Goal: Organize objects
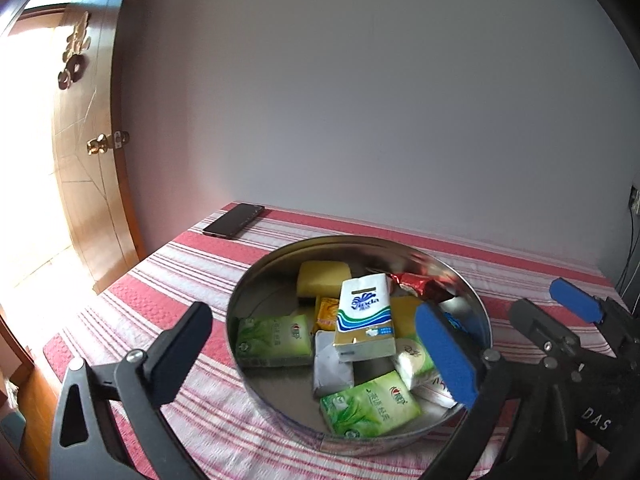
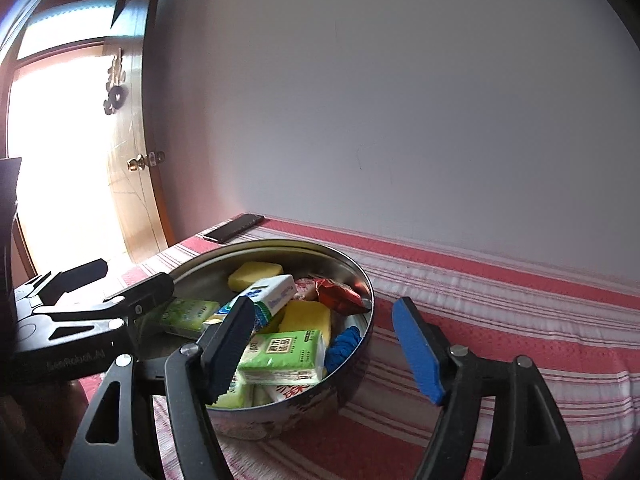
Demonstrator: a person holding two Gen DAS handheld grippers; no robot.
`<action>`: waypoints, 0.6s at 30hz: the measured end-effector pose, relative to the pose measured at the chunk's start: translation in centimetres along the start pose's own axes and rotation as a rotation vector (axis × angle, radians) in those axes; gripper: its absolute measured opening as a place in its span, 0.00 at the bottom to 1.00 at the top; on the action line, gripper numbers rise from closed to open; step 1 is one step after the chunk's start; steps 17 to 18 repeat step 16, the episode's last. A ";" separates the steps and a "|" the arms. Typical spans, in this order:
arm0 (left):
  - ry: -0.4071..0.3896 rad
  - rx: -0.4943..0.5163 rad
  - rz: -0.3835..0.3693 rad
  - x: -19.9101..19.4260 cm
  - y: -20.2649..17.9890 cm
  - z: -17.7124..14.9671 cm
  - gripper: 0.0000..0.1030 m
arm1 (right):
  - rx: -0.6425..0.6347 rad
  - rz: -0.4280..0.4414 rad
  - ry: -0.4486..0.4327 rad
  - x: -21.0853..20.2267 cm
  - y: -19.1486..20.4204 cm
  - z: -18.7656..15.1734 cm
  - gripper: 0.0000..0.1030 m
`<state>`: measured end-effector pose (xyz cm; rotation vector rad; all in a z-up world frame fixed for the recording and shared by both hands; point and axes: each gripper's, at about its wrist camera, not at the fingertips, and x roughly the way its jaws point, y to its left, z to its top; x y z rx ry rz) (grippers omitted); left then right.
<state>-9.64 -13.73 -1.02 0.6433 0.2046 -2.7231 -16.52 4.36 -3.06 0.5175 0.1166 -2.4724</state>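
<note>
A round metal bowl point(image 1: 240, 300) point(image 2: 362, 276) stands on the red-striped tablecloth, filled with small items. In it lie a white-and-blue tissue pack point(image 1: 364, 320) point(image 2: 274, 294), green tissue packs point(image 1: 274, 340) point(image 2: 284, 356), a yellow sponge point(image 1: 322, 278) point(image 2: 256, 274), a red wrapper point(image 1: 420, 284) point(image 2: 336, 294) and a blue cord point(image 2: 342, 346). My left gripper point(image 1: 316, 348) point(image 2: 116, 280) hovers open at the bowl's near-left side, holding nothing. My right gripper point(image 2: 324, 354) point(image 1: 554, 312) is open at the bowl's near-right rim, with nothing between its pads.
A dark phone point(image 1: 234, 220) point(image 2: 234, 228) lies at the table's far left corner by the wall. A wooden door point(image 1: 88, 184) stands open to the left, with bright light beyond it. Striped cloth point(image 2: 500, 320) stretches to the right of the bowl. Cables point(image 1: 632, 248) hang at the far right.
</note>
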 end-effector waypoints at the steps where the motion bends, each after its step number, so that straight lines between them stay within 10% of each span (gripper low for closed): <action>1: -0.002 -0.006 0.000 -0.2 0.2 0.0 1.00 | -0.002 0.004 -0.002 -0.2 0.1 0.0 0.72; 18: -0.049 0.000 0.038 -1.8 1.2 -0.2 1.00 | -0.030 0.028 -0.024 -1.8 1.7 -0.1 0.72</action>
